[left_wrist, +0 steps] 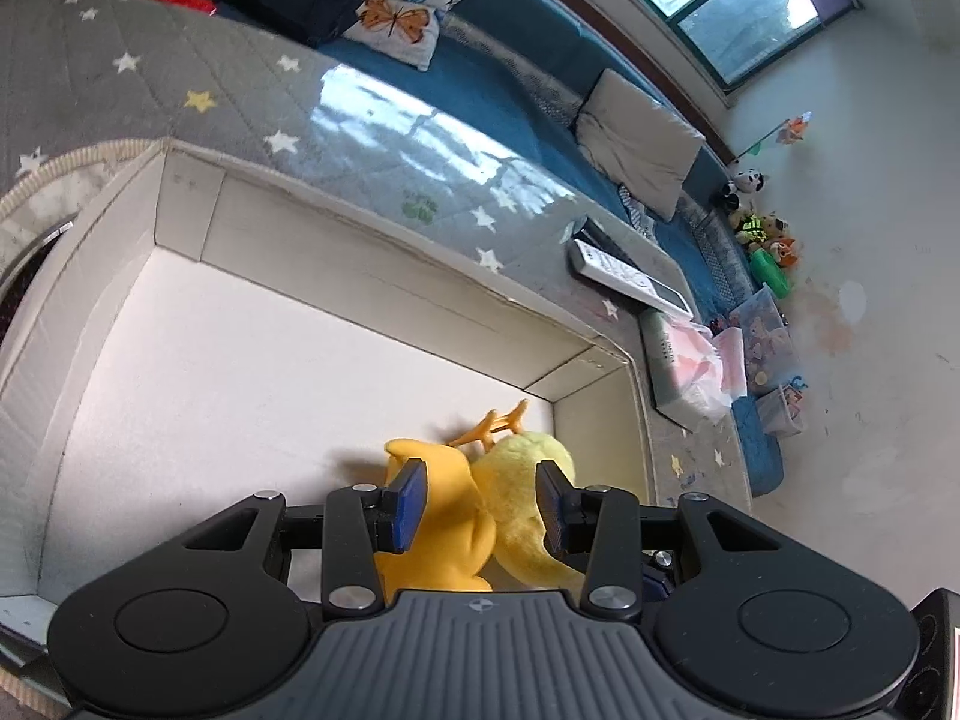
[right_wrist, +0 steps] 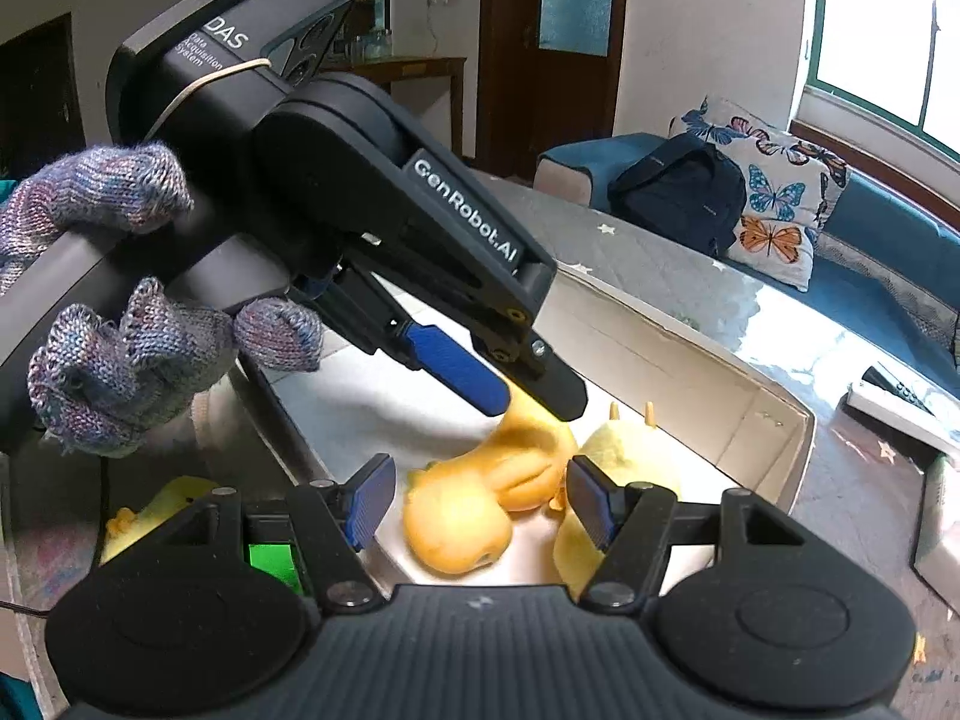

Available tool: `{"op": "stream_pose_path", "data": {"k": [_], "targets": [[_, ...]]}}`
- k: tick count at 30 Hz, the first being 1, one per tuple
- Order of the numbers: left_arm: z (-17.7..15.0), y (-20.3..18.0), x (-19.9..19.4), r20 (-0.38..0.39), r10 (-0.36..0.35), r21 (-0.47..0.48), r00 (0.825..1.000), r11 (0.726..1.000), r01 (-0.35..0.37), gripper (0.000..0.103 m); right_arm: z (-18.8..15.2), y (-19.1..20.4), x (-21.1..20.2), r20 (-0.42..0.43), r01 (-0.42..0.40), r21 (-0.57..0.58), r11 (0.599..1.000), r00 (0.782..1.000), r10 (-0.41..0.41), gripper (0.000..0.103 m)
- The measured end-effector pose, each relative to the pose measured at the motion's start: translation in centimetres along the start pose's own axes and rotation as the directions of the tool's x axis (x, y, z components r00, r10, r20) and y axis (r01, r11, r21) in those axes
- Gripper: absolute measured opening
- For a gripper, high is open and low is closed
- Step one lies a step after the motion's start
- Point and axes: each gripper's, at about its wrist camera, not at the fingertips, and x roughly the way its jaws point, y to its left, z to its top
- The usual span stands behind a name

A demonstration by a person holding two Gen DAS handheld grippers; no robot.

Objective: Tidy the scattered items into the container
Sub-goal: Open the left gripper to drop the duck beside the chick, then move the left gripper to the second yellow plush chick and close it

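Here, two toys are seen between the blue pads of the left gripper (left_wrist: 480,507): an orange duck toy (left_wrist: 435,516) and a paler yellow plush toy (left_wrist: 528,480). The jaws are parted fairly wide, with each pad lying close against the outer side of a toy; whether the toys are actually gripped cannot be told. Both toys lie inside the white cardboard box (left_wrist: 384,252), near its far right corner as seen from this gripper, and orange feet are seen pointing toward the box wall ahead. Beyond that wall, a grey star-patterned mat (left_wrist: 180,78) is spread, and a white remote control (left_wrist: 630,279) lies on it ahead and to the right.

In the right wrist view, the right gripper (right_wrist: 480,504) is held with its jaws well apart and nothing clamped between them. The orange duck toy (right_wrist: 474,504) is seen just ahead of its fingers, in the box (right_wrist: 690,372), with the yellow plush toy (right_wrist: 618,450) beside it to the right. The left gripper (right_wrist: 528,396) comes in from the upper left, its tips down at the duck, and is held by a hand in a knitted glove (right_wrist: 120,360). A second yellow plush (right_wrist: 162,510) lies outside the box, to the lower left of the right gripper, next to a green block (right_wrist: 273,561).
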Motion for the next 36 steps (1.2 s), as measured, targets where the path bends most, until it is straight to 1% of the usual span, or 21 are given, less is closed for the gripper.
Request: {"op": "stream_pose_path", "data": {"k": [6, 10, 17, 21, 22, 23, 27, 31, 33, 36], "targets": [[-0.9, -1.1, -2.1, 0.025, -0.018, 0.039, 1.000, 0.999, 0.017, 0.042, -0.1, 1.0, -1.9, 0.054, 0.007, 0.024, 1.000, 0.999, -0.008, 0.065], [-1.7, -1.7, -3.5, 0.041, -0.023, 0.062, 0.999, 0.998, 0.021, 0.042, -0.7, 2.3, -3.3, 0.075, 0.009, 0.008, 1.000, 0.997, -0.009, 0.065], [-4.0, -1.8, -6.2, 0.064, 0.000, 0.108, 0.998, 0.994, -0.007, 0.042, -1.6, 4.0, -4.9, 0.108, 0.001, 0.015, 1.000, 0.994, -0.003, 0.066], [-5.8, -1.5, -7.6, 0.072, 0.032, 0.126, 0.997, 0.991, -0.041, 0.042, -2.6, 5.2, -5.5, 0.128, -0.020, 0.030, 0.999, 0.992, 0.016, 0.066], [-6.3, -1.3, -8.0, 0.076, 0.036, 0.126, 0.996, 0.991, -0.045, 0.042, -2.8, 5.5, -5.6, 0.131, -0.024, 0.031, 0.999, 0.991, 0.020, 0.067], [-6.7, -1.0, -8.4, 0.078, 0.039, 0.124, 0.996, 0.991, -0.049, 0.042, -3.1, 5.9, -5.7, 0.134, -0.029, 0.032, 0.999, 0.991, 0.025, 0.071], [-8.5, 0.2, -9.9, 0.092, 0.065, 0.113, 0.994, 0.991, -0.075, 0.042, -4.2, 7.5, -6.3, 0.151, -0.055, 0.031, 0.998, 0.987, 0.050, 0.071], [-10.0, 1.4, -11.3, 0.109, 0.105, 0.098, 0.988, 0.988, -0.116, 0.042, -4.6, 8.8, -6.3, 0.146, -0.080, 0.017, 0.997, 0.986, 0.076, 0.071], [-10.6, 1.9, -11.7, 0.115, 0.113, 0.093, 0.987, 0.988, -0.124, 0.042, -4.7, 9.2, -6.1, 0.138, -0.086, 0.008, 0.996, 0.987, 0.084, 0.071], [-11.4, 2.7, -11.8, 0.103, 0.111, 0.075, 0.988, 0.990, -0.119, 0.042, -5.1, 10.3, -5.5, 0.126, -0.095, -0.011, 0.995, 0.988, 0.095, 0.071]]}}
